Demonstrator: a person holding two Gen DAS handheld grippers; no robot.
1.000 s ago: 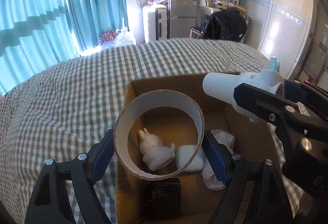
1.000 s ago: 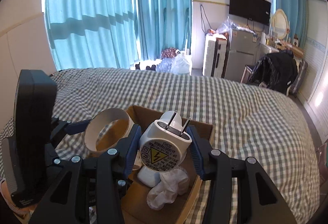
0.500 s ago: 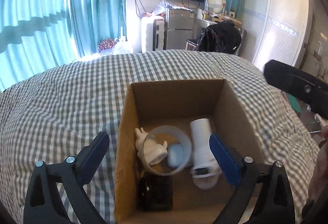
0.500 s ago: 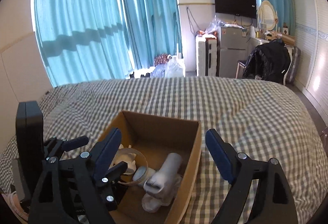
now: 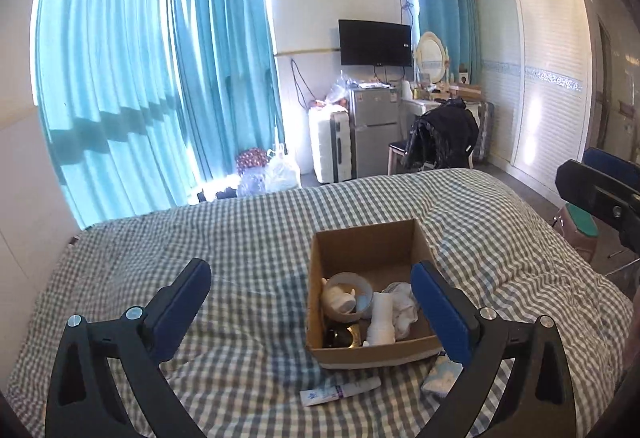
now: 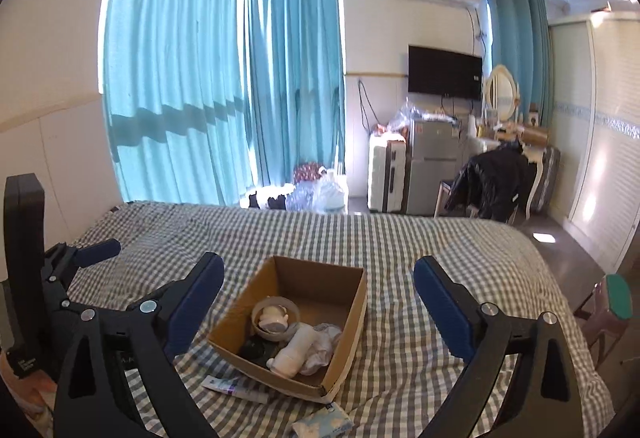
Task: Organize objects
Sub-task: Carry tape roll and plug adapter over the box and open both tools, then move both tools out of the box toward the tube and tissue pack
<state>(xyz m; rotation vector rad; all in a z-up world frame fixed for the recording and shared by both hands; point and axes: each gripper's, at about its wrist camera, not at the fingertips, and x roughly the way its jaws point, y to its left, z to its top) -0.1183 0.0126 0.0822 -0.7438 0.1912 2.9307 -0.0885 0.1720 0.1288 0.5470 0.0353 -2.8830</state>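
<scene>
A cardboard box (image 5: 404, 350) (image 6: 352, 342) sits on the checked bed. Inside lie a cardboard ring (image 5: 362, 284) (image 6: 294, 308) around a white rabbit figure (image 5: 338, 298) (image 6: 272, 320), a white plug adapter (image 5: 380, 324) (image 6: 294, 352), crumpled white cloth (image 5: 404, 304) (image 6: 324, 344) and a dark object (image 5: 338, 336) (image 6: 252, 350). My left gripper (image 5: 310, 302) is open and empty, held back above the bed. My right gripper (image 6: 318, 294) is open and empty, also held back above the box.
A small tube (image 5: 340, 390) (image 6: 228, 385) and a tissue pack (image 5: 442, 378) (image 6: 322, 422) lie on the bed (image 5: 240, 238) in front of the box. Beyond the bed stand a suitcase (image 5: 330, 147), a fridge, a chair with a black jacket (image 5: 442, 135) and teal curtains.
Both grippers opened and dropped the cardboard ring and the plug adapter into the box, then pulled back and up away from it.
</scene>
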